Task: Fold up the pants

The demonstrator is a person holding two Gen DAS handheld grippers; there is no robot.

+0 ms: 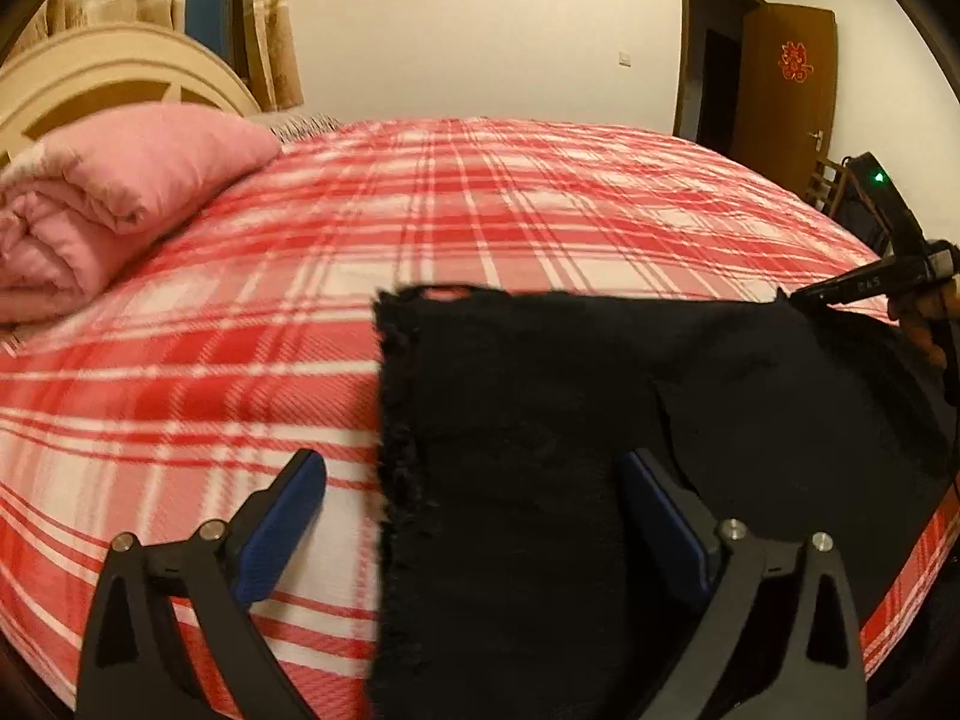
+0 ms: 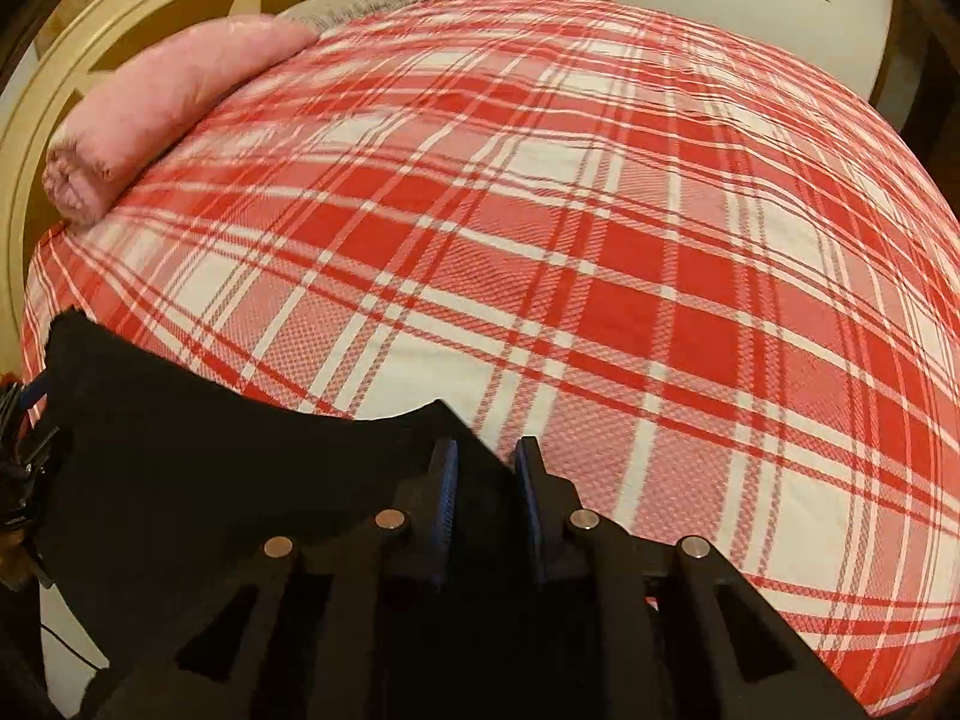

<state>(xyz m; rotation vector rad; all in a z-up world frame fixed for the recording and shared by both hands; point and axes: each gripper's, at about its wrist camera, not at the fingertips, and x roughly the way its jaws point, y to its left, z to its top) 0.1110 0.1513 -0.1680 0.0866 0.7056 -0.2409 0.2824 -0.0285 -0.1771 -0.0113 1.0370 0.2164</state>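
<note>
Room: cream walls, brown door ajar.
Surface: red plaid bed, pink quilt by headboard.
Pants: black, on bed's near edge, lengthwise across it.
Left gripper: spread wide, empty.
Right gripper: pinched on pants' corner.

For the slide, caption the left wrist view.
Open left hand-held gripper straddles the frayed edge of black pants on a red plaid bedsheet.

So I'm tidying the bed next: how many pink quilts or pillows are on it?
1: a rolled pink padded quilt lies at the head of the red plaid bed cover, against the cream headboard. More could sit outside both views.
</note>
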